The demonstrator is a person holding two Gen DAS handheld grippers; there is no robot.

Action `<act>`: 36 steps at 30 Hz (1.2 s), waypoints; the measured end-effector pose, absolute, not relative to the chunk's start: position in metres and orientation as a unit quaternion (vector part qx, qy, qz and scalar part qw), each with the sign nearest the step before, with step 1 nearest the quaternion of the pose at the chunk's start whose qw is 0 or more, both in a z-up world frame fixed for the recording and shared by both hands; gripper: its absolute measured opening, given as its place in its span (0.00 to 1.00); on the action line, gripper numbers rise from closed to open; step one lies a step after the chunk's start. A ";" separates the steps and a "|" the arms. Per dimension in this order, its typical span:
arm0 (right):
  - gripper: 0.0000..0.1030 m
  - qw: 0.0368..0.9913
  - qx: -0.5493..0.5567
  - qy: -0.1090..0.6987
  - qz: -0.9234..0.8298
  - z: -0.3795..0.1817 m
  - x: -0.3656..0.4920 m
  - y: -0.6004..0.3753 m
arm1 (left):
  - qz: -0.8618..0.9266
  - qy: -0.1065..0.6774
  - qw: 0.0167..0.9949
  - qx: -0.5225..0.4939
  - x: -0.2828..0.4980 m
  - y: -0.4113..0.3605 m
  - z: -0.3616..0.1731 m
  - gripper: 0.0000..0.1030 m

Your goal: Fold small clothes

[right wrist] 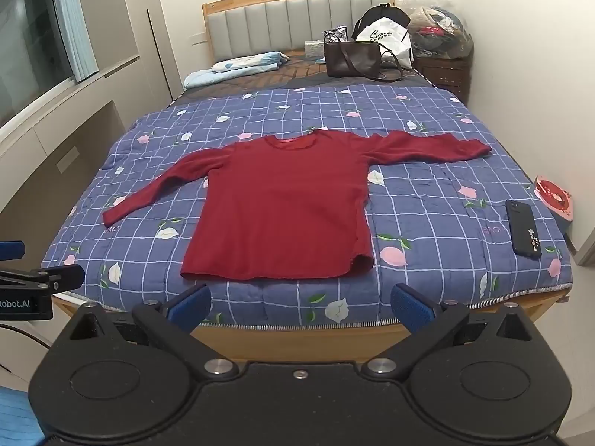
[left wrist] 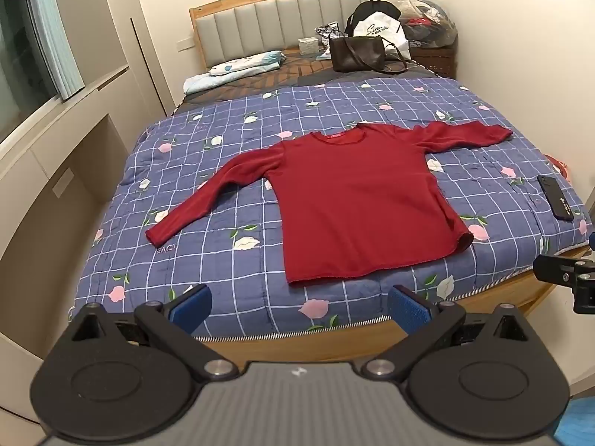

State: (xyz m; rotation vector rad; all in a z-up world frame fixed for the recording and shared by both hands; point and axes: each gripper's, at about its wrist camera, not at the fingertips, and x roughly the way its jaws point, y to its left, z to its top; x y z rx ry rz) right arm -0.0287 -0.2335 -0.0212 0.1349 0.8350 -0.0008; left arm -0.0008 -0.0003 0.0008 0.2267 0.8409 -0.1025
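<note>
the left gripper hangs off the foot of the bed, blue pads spread wide, holding nothing. the right gripper hangs beside it, equally wide and empty. just past the foot edge, a red long-sleeved top lies flat on the blue checked floral quilt, hem nearest, collar away, both sleeves spread out. a black phone rests on the quilt well to its right. farther back, a brown handbag and a folded pale blanket sit near the padded headboard.
</note>
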 end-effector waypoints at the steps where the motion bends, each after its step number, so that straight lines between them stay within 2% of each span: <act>1: 1.00 0.912 0.066 0.405 -0.001 -0.021 -0.029 -0.233 | -0.050 0.407 0.906 0.110 -0.002 0.001 -0.001 1.00; 36: 1.00 0.910 0.068 0.408 -0.013 -0.020 -0.030 -0.233 | -0.043 0.413 0.903 0.114 0.002 -0.001 -0.003 1.00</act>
